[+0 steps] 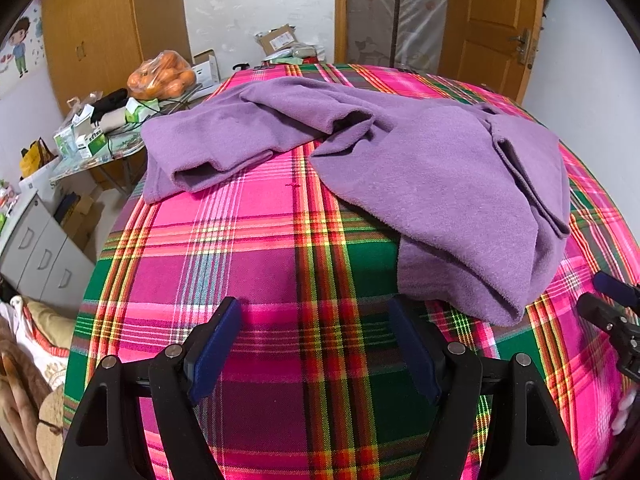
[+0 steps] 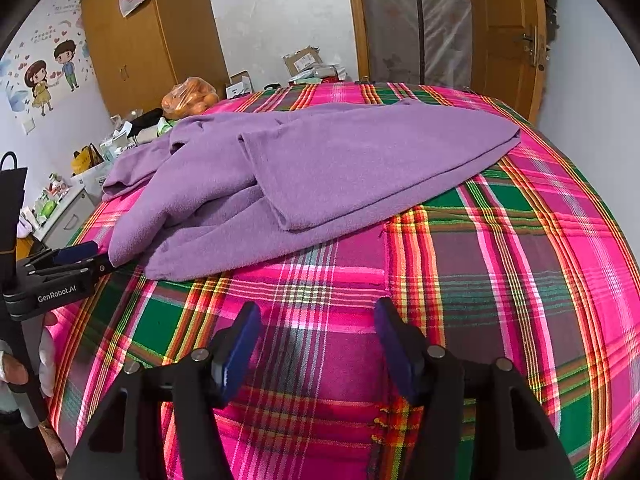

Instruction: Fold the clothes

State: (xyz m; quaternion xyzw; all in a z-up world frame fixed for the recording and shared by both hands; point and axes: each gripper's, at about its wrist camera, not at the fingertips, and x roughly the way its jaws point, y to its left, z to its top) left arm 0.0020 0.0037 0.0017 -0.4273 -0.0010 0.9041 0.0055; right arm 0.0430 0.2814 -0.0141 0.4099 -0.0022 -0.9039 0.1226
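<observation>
The purple garment (image 1: 420,168) is spread, crumpled and unfolded, on the plaid bedcover (image 1: 260,264) of the bed. Its long axis runs across both views, roughly side to side, at a right angle to the direction in which both grippers point.

On the left end, as shown in the left wrist view, a sleeve or leg section (image 1: 192,156) reaches toward the bed's left edge. The bulk of the fabric is bunched on the right, where a hanging fold (image 1: 492,292) comes nearest to the fingers.

The left gripper (image 1: 316,344) is held above bare bedcover with its fingers (image 1: 216,344) apart and nothing between them. The nearest fold lies just ahead of its right finger and to the right; contact cannot be confirmed.

In the right wrist view, the garment's near hem (image 2: 192,268) lies ahead and to the left of the right gripper (image 2: 320,344). Its fingers (image 2: 240,344) are spread wide over bare plaid, well apart from the cloth, and are empty. The folded upper layer (image 2: 360,168) extends away to the right, tapering to a corner.

The left gripper is judged nearer to the fabric. The coming grasp is judged to depend on forward travel, with the right gripper shifted leftward toward the hem.
</observation>
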